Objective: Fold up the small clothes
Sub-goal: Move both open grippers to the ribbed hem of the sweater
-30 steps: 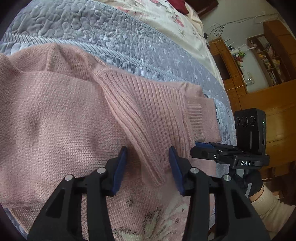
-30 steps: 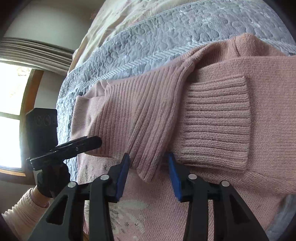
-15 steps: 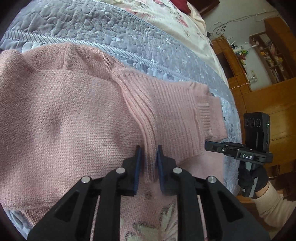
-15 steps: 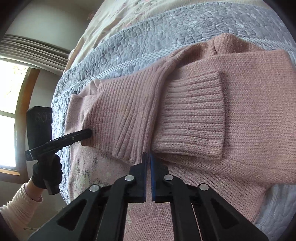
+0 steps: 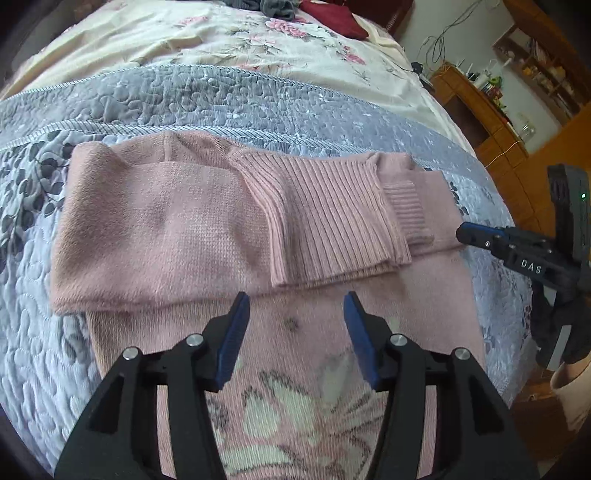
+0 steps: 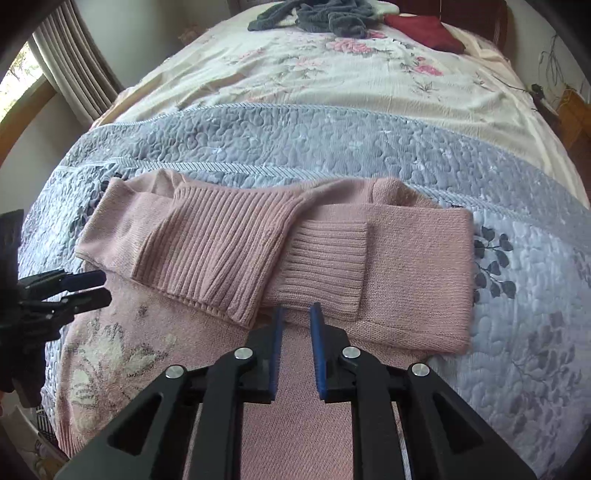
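Observation:
A pink knit sweater [image 5: 159, 229] [image 6: 413, 266] lies flat on the bed, its flower-patterned body nearest me. Both sleeves are folded across the chest: a ribbed sleeve [image 5: 325, 218] [image 6: 214, 251] overlaps the other sleeve's ribbed cuff [image 5: 406, 210] [image 6: 325, 266]. My left gripper [image 5: 295, 306] hovers open just short of the ribbed sleeve's end, holding nothing; it also shows at the left edge [image 6: 88, 286] of the right wrist view. My right gripper [image 6: 297, 314] stands slightly open in front of the cuff, empty, and appears from the side [image 5: 476, 234] in the left wrist view.
The sweater rests on a grey-blue quilted blanket [image 6: 332, 144] over a cream floral sheet [image 6: 332, 74]. Dark grey clothes [image 6: 325, 14] and a red garment [image 6: 424, 33] lie at the far end. Wooden shelves [image 5: 491, 110] stand right of the bed; a curtained window [image 6: 66, 62] is left.
Both grippers, shut on the sleeve ends half a second ago, have let go and drawn back. The sleeves now lie flat across the sweater.

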Available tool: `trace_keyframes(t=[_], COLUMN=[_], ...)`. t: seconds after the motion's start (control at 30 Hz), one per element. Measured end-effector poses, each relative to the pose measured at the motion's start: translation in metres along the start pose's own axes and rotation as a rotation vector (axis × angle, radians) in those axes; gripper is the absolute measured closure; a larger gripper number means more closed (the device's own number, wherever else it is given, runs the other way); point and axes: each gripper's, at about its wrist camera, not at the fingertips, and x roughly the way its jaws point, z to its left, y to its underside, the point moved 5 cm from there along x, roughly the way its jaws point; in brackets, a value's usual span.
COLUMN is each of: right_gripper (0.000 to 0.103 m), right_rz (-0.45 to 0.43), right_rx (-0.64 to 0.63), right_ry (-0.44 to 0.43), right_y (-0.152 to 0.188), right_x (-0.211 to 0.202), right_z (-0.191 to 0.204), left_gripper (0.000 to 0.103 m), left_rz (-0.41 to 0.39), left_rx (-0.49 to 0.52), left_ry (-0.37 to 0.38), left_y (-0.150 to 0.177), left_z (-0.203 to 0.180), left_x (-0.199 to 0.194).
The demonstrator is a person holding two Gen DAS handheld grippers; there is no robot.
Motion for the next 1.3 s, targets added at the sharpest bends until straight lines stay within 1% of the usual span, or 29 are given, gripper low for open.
trace_keyframes(t=[0.07,0.17,0.23,0.3,0.37,0.43,0.47,0.53,0.57,0.63,0.67,0.87,1.0,1.13,1.3], right_gripper=[0.085,0.078,0.067,0.066,0.066,0.063,0.063,0.061,0.061,0.057,0.057,0.056,0.056,0.056,0.053], right_rz=[-0.015,-0.033,-0.046,-0.060,-0.066,-0.062,-0.062,-0.056,-0.051,-0.035,-0.024,0.043,0.057,0.038,0.011], right_rx=[-0.017,-0.027,-0.034,-0.036,-0.021,0.002,0.016,0.042,0.057,0.096,0.112,0.196,0.220,0.217,0.215], right_ry=[0.028,0.048,0.055,0.062,0.058,0.038,0.034,0.027,0.025,0.023,0.023,0.041,0.048,0.066,0.072], right_y=[0.002,0.008,0.014,0.019,0.027,0.035,0.041,0.053,0.061,0.079,0.090,0.162,0.204,0.236,0.269], right_x=[-0.009,-0.023,-0.033,-0.041,-0.047,-0.050,-0.052,-0.054,-0.054,-0.054,-0.053,-0.050,-0.053,-0.061,-0.077], right_z=[0.006,0.014,0.020,0.025,0.027,0.030,0.030,0.027,0.026,0.022,0.021,0.014,0.012,0.012,0.014], left_gripper=[0.048,0.045,0.043,0.038,0.037,0.037,0.035,0.034,0.034,0.032,0.031,0.031,0.031,0.031,0.031], left_rz=[-0.004,-0.003,0.001,0.008,0.019,0.031,0.036,0.053,0.060,0.069,0.076,0.076,0.045,0.001,-0.060], left_rx=[-0.018,-0.041,-0.050,-0.056,-0.044,-0.027,-0.021,-0.006,0.008,0.023,0.025,0.004,-0.002,0.015,0.038], left_ry=[-0.019,-0.070,-0.089,-0.100,-0.124,-0.151,-0.169,-0.227,-0.248,-0.271,-0.280,-0.297,-0.303,-0.330,-0.333], left_y=[0.011,0.027,0.036,0.044,0.054,0.065,0.072,0.084,0.090,0.100,0.106,0.136,0.156,0.176,0.202], left_z=[-0.003,-0.004,-0.007,-0.011,-0.016,-0.019,-0.020,-0.021,-0.023,-0.029,-0.032,-0.043,-0.047,-0.052,-0.063], left_x=[-0.010,-0.023,-0.028,-0.034,-0.039,-0.044,-0.045,-0.047,-0.048,-0.049,-0.049,-0.051,-0.056,-0.065,-0.083])
